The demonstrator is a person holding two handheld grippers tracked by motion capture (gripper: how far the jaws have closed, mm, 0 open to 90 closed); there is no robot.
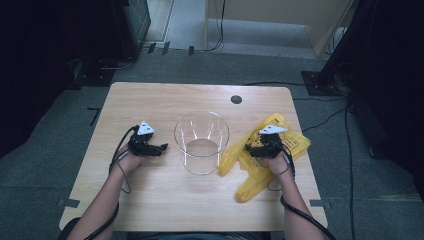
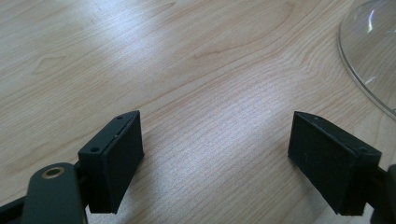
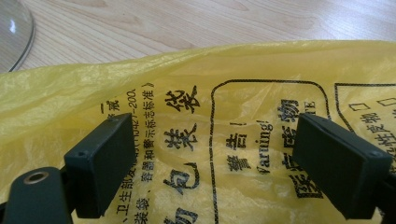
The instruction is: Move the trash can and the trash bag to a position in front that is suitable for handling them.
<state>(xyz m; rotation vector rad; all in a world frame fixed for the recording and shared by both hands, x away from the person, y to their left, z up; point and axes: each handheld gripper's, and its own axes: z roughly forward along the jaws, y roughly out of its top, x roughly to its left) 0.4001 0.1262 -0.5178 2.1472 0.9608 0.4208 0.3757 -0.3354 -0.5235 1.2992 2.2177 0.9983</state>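
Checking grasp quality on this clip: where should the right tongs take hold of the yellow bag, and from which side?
Probably a raised fold of the yellow bag, approached from above. It lies flat and crumpled on the table, so a loose ridge of film suits a pinch. The right tongs hover open right over its printed panel.

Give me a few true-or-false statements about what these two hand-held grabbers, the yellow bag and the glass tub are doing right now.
1. The right gripper hovers open over the yellow bag. True.
2. The left gripper is clamped on the clear container. False: its jaws stand open over bare table, the container off to one side.
3. The bag lies inside the container. False: it lies on the table beside it.
4. The container stands between the two grippers. True.
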